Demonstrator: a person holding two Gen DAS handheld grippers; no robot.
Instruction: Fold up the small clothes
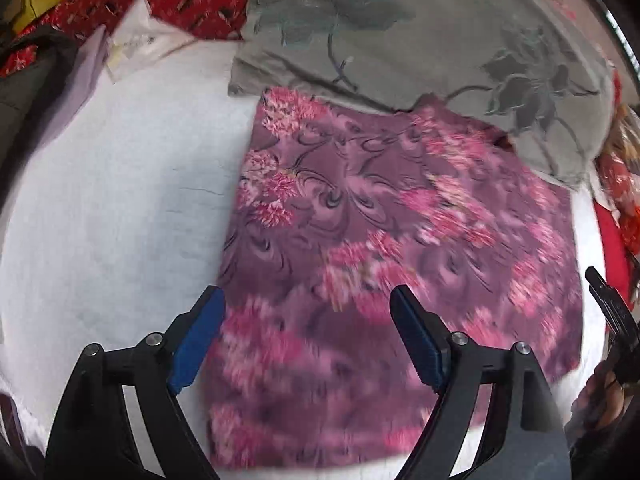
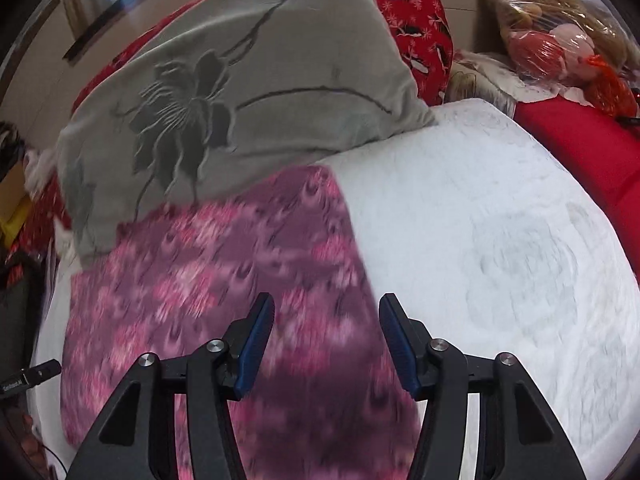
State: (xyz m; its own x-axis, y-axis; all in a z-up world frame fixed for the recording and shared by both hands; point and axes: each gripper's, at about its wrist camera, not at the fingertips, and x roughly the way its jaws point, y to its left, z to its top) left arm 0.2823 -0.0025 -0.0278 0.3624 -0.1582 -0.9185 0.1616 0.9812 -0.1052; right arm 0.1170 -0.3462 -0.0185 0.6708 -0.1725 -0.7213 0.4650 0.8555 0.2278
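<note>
A purple cloth with pink flower print (image 1: 380, 248) lies flat as a rough rectangle on the white bed cover (image 1: 120, 208). It also shows in the right wrist view (image 2: 224, 280). My left gripper (image 1: 308, 300) is open and empty above the cloth's near left part. My right gripper (image 2: 326, 308) is open and empty above the cloth's near right edge. The right gripper's tip (image 1: 608, 300) shows at the right edge of the left wrist view. Both views are motion-blurred.
A grey pillow with dark flower print (image 1: 420, 40) (image 2: 240, 80) lies just behind the cloth and touches its far edge. Red patterned bedding (image 2: 408, 20), a red cushion (image 2: 592, 152) and a plastic-wrapped bundle (image 2: 560, 32) lie at the back right. White bed cover (image 2: 500, 240) stretches to the right.
</note>
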